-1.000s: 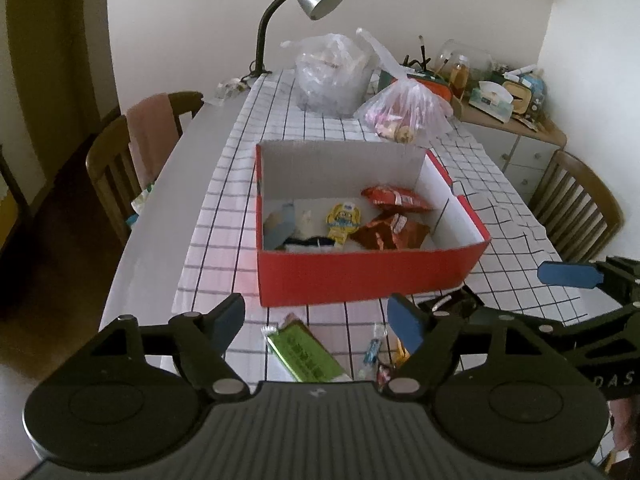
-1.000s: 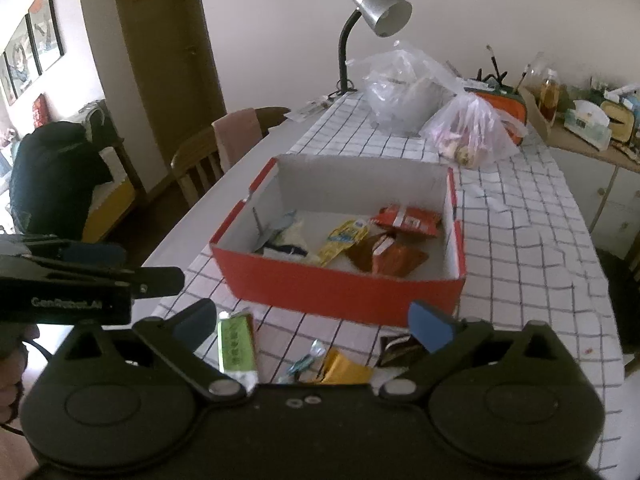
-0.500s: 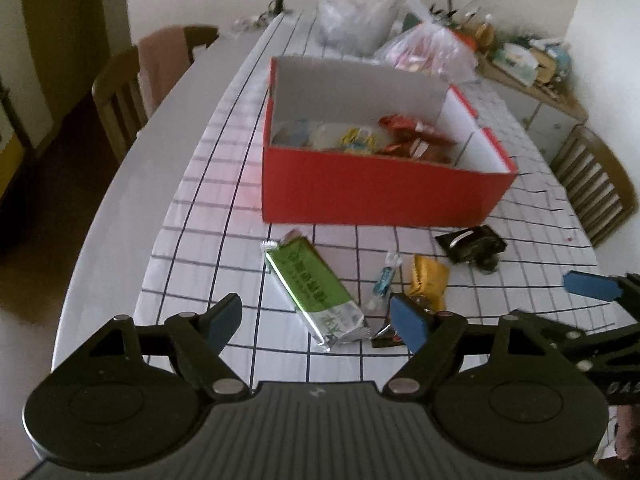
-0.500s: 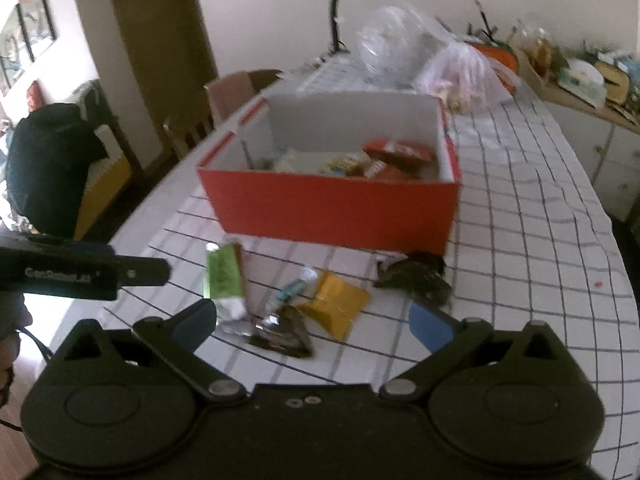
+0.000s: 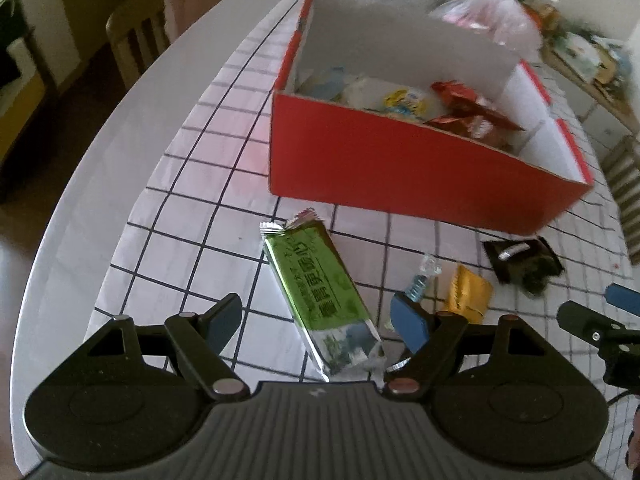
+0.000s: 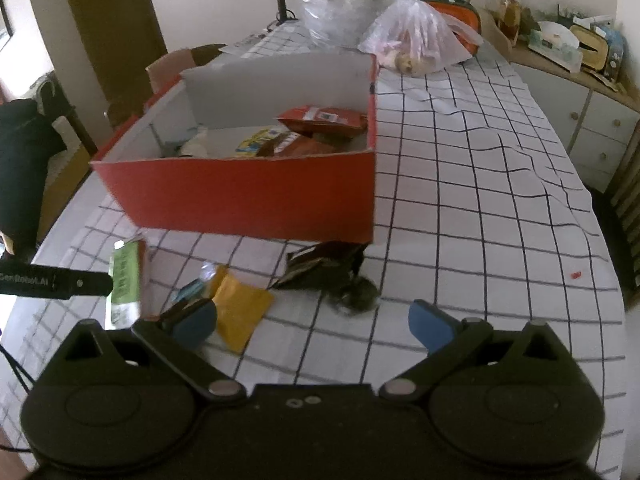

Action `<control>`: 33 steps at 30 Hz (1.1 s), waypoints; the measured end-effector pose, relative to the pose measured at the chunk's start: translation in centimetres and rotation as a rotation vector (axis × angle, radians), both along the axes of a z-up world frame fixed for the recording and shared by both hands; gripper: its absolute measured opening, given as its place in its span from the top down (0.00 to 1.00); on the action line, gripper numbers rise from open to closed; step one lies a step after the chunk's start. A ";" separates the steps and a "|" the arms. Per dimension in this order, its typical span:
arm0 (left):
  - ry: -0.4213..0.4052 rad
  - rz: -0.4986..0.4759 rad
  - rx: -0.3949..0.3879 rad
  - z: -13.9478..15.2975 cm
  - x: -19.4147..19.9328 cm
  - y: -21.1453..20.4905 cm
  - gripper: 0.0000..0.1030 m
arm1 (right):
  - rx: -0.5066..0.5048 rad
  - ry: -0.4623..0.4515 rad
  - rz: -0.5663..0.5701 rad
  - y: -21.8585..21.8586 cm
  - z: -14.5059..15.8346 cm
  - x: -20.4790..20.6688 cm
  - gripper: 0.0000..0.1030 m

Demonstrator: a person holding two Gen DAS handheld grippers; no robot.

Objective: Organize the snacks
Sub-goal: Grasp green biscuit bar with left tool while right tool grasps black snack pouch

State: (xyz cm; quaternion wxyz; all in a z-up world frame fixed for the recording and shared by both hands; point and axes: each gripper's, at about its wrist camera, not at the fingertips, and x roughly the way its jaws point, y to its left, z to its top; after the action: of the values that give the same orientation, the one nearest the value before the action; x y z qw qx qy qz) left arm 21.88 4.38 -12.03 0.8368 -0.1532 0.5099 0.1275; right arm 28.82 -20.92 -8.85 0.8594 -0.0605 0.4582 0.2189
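Loose snacks lie on the checked cloth just in front of the red box point(image 5: 420, 168), on its near side, none touching it except maybe the dark one. Green wafer pack point(image 5: 320, 300) is nearest the box's left corner; small clear-wrapped candy point(image 5: 422, 280) and gold packet point(image 5: 468, 292) sit beside it toward the middle; dark packet point(image 6: 324, 268) lies near the box's right corner. Box already holds several packs, incl. red ones.

Left gripper point(image 5: 320, 320) is spread wide w/ nothing held; the green pack's near end lies between its fingers, pads not pressing. Right gripper point(image 6: 312, 324) is likewise spread and empty, hovering short of the dark packet.

Handling, as I judge it: all light foil/plastic, slippery and crinkly. Green pack looks the stiffest, prob. a wafer inside, so brittle; pinch across the narrow width at mid-length, gentle squeeze. Gold and dark packets look soft and flat, so grab a raised edge or crimped end. The candy is tiny; take it by the twisted wrapper end.
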 end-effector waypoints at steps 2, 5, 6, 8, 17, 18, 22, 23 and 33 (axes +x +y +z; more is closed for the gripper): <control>0.026 0.029 -0.014 -0.6 0.9 0.4 0.21 | -0.011 0.007 0.003 0.3 -0.5 1.0 0.00; 0.054 0.074 -0.025 -1.3 1.8 1.0 0.21 | -0.017 0.025 0.010 0.9 -1.2 2.3 0.01; 0.061 0.085 -0.026 -1.5 2.1 1.1 0.21 | -0.021 0.032 0.012 1.1 -1.4 2.7 0.01; 0.075 0.101 -0.028 -1.9 2.6 1.2 0.21 | -0.031 0.043 0.016 1.5 -1.9 3.6 0.03; 0.113 0.112 -0.024 -3.2 4.1 1.2 0.22 | -0.097 0.074 0.018 3.4 -3.9 5.7 0.08; 0.114 0.114 -0.025 -3.3 4.1 1.2 0.22 | -0.100 0.077 0.017 3.5 -4.0 5.8 0.10; 0.130 0.111 -0.015 -3.7 4.2 1.1 0.32 | -0.121 0.085 0.013 3.8 -4.6 5.9 0.16; 0.132 0.108 -0.008 -3.7 4.2 0.9 0.33 | -0.126 0.088 0.012 3.9 -4.7 5.9 0.18; 0.120 0.069 0.025 -3.4 3.6 0.5 0.59 | -0.133 0.078 0.011 4.2 -4.5 5.4 0.47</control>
State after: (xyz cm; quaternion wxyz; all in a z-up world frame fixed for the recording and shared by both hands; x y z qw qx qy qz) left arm 25.45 4.90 -15.40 0.8016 -0.1521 0.5520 0.1718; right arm 34.25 -16.75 -13.36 0.8336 -0.1114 0.5047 0.1948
